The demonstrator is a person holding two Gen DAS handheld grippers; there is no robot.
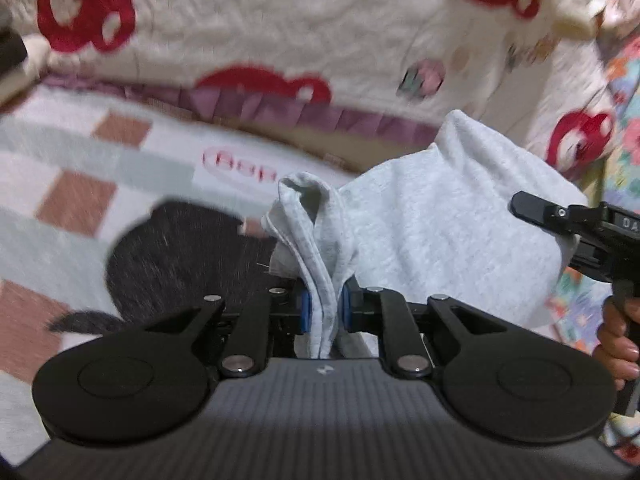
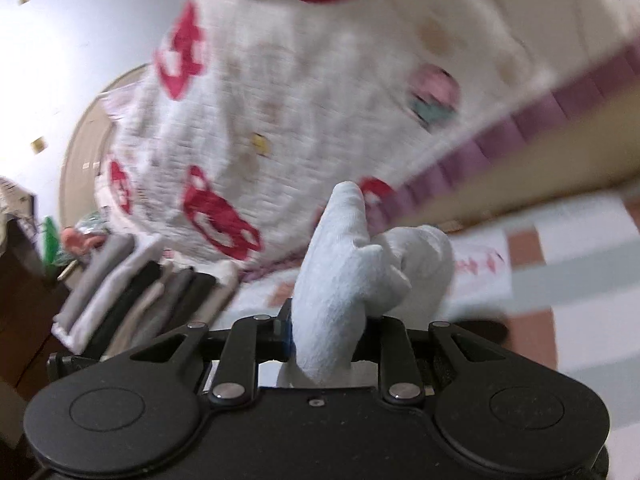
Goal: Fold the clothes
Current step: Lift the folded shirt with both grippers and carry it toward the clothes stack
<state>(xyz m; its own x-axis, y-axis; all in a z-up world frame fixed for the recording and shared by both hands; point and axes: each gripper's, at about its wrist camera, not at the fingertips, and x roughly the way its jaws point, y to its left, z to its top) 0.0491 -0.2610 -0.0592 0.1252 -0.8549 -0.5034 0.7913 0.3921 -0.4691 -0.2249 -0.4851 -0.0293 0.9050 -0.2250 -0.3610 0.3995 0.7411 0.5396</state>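
A light grey garment (image 1: pixel 436 220) hangs lifted over the checked bed sheet (image 1: pixel 72 168). My left gripper (image 1: pixel 325 307) is shut on a bunched fold of it, with the blue pads (image 1: pixel 305 307) pressing the cloth from both sides. In the left wrist view the right gripper (image 1: pixel 560 232) comes in from the right edge, gripping the garment's far side, with a hand (image 1: pixel 618 340) below it. In the right wrist view the right gripper (image 2: pixel 330 330) is shut on a thick wad of the same grey garment (image 2: pixel 344 272), which sticks up between the fingers.
A dark garment (image 1: pixel 176 256) lies on the sheet under the left gripper. A cream blanket with red bear shapes (image 1: pixel 280 24) is heaped behind. A row of folded clothes (image 2: pixel 136 296) stands at the left in the right wrist view. A floral cloth (image 1: pixel 624 92) shows at the far right.
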